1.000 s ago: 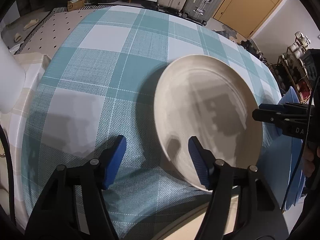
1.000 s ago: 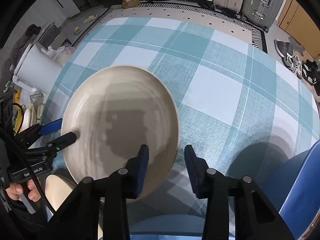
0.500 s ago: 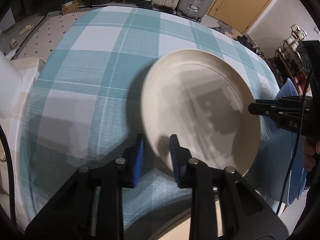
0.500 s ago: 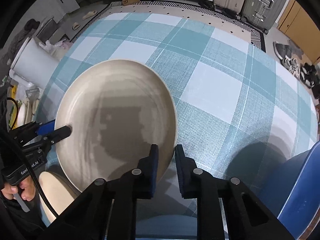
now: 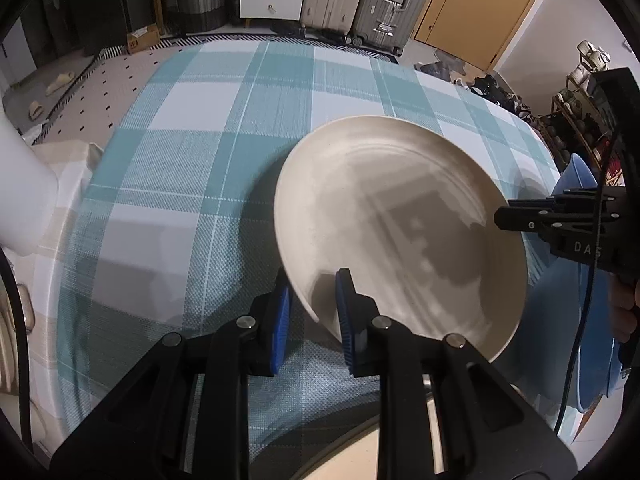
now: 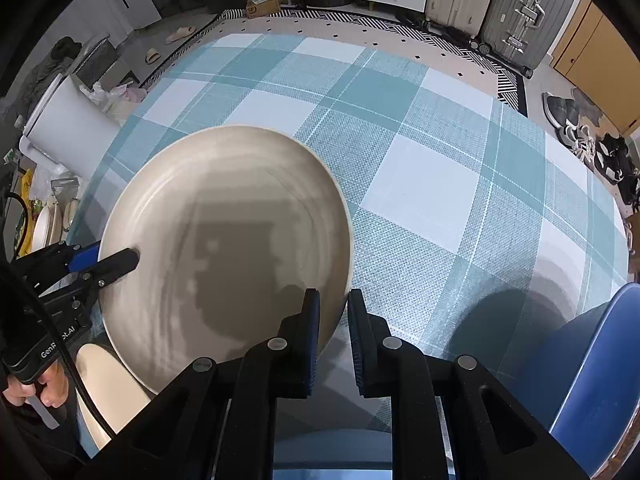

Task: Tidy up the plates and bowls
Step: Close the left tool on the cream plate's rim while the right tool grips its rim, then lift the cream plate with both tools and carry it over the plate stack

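A large cream plate (image 5: 400, 232) (image 6: 228, 240) hangs slightly tilted just over the teal checked tablecloth (image 5: 192, 168), held by both grippers. My left gripper (image 5: 312, 312) is shut on the plate's near-left rim, one blue pad under it and one on its inner face. My right gripper (image 6: 334, 320) is shut on the opposite rim. The right gripper (image 5: 520, 216) also shows in the left wrist view at the plate's right edge. The left gripper (image 6: 116, 260) likewise shows in the right wrist view, at the plate's left edge.
A blue dish (image 6: 592, 360) (image 5: 576, 184) sits at the table's right edge. Another cream plate (image 6: 108, 392) (image 5: 360, 452) lies near the front edge. A white cylinder (image 6: 68, 132) stands off the left side. Suitcases (image 5: 384, 0) and drawers line the far wall.
Both grippers have closed from open onto opposite rims of the cream plate. The plate has tilted and come up off the cloth a little.
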A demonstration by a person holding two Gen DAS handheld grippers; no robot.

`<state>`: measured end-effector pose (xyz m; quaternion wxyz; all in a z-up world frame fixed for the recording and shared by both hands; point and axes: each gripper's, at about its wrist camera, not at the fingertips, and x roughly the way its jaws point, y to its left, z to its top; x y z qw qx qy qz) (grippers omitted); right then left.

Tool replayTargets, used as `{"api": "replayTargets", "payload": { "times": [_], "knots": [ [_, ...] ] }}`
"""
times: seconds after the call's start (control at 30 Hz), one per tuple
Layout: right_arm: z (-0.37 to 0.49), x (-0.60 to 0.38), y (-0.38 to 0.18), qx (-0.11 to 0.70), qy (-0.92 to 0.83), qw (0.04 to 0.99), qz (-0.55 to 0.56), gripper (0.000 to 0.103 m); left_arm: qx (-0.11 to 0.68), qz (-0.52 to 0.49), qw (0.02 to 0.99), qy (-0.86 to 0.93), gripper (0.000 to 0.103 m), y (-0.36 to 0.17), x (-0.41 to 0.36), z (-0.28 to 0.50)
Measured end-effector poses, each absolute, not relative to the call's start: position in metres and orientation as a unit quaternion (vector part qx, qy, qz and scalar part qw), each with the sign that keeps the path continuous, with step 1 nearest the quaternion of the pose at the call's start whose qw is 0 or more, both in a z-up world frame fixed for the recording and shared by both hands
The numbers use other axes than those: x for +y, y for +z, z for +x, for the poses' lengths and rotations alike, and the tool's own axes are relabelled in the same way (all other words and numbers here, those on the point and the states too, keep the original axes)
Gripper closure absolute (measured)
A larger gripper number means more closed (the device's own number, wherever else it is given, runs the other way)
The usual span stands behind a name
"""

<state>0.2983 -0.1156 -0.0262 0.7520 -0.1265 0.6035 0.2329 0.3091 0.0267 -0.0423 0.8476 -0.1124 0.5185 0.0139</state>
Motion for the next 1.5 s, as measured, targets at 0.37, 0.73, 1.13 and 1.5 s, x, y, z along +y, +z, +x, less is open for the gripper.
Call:
{"api": "replayTargets", "payload": {
  "times": [0.37, 0.73, 1.13, 1.5],
  "knots": [
    [0.287, -0.118, 0.002, 0.570, 0.235, 0.778, -0.120, 0.088, 0.493, -0.109, 0.863, 0.013, 0.084, -0.017, 0.026, 0.294],
    [0.264, -0.117, 0.037, 0.548, 0.233, 0.795, -0.115, 0.088, 0.464, -0.104, 0.880, 0.016, 0.084, 0.023, 0.025, 0.268],
    [0.236, -0.119, 0.070, 0.525, 0.234, 0.811, -0.112, 0.088, 0.441, -0.098, 0.892, 0.017, 0.084, 0.062, 0.020, 0.232],
    [0.206, -0.126, 0.094, 0.508, 0.232, 0.822, -0.110, 0.088, 0.422, -0.093, 0.902, 0.013, 0.084, 0.096, 0.005, 0.195]
  ]
}}
